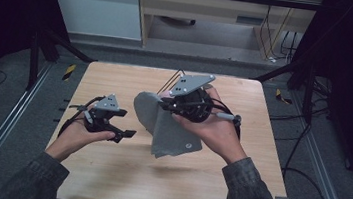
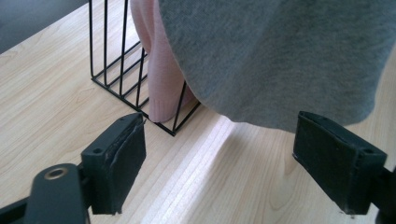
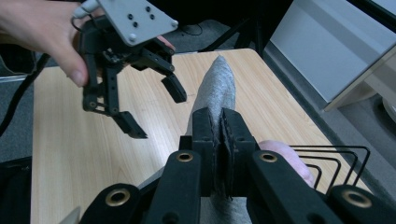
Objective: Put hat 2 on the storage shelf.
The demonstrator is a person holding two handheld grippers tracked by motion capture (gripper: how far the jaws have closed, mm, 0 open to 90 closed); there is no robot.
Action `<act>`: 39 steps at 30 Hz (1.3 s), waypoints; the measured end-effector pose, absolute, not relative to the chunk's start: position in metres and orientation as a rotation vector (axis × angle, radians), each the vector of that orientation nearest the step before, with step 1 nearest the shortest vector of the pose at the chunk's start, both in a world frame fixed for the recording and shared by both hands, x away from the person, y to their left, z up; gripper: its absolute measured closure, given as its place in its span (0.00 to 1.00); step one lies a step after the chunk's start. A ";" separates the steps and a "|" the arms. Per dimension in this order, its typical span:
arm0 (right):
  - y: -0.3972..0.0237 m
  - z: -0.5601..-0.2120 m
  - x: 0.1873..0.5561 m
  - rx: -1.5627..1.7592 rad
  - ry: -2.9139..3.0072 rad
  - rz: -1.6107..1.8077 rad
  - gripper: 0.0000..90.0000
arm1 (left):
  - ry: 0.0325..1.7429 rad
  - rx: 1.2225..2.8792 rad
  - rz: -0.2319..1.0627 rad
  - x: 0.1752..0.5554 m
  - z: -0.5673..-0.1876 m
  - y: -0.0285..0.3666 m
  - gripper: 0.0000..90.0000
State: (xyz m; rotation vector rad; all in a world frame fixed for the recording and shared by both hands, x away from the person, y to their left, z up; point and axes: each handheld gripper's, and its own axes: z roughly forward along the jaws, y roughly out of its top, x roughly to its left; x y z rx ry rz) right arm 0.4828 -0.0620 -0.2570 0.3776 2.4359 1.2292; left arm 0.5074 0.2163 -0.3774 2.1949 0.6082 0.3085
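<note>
While right hand-held gripper (image 3: 219,140) pinches the grey cloth (image 1: 171,129) aloft, left hand-held gripper (image 1: 119,123) sits wide, empty; best grab the hanging hem squarely before pulling.

Grey cloth (image 2: 280,56) fuzzy knit; table (image 2: 56,93) matt wood; rack (image 2: 116,74) black wire

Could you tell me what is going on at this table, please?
A person is working with a hand-held gripper in each hand at a wooden table. The right gripper has its jaws shut on a grey cloth, holding it up so it hangs above the tabletop. The left gripper is open and holds nothing, a little apart from the cloth. Behind the cloth stands a black wire rack with a pink cloth in it.
</note>
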 end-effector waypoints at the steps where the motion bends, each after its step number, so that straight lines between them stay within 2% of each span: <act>1: -0.061 -0.257 0.483 0.378 2.437 1.230 0.95 | 0.609 2.196 0.312 0.508 -0.378 0.216 0.21; 19: -0.059 -0.257 0.481 0.370 2.446 1.247 0.95 | 0.534 2.185 0.297 0.518 -0.383 0.195 0.38; 22: -0.060 -0.258 0.480 0.374 2.445 1.252 0.95 | 0.528 2.197 0.312 0.521 -0.387 0.190 0.48; 29: -0.076 -0.263 0.476 0.422 2.422 1.247 0.95 | 0.498 2.187 0.297 0.522 -0.386 0.179 0.92; 33: -0.095 -0.263 0.477 0.491 2.396 1.234 0.95 | 0.489 2.220 0.292 0.515 -0.366 0.176 0.97; 39: -0.119 -0.244 0.484 0.580 2.303 1.295 0.95 | 0.474 2.245 0.367 0.509 -0.306 0.176 0.97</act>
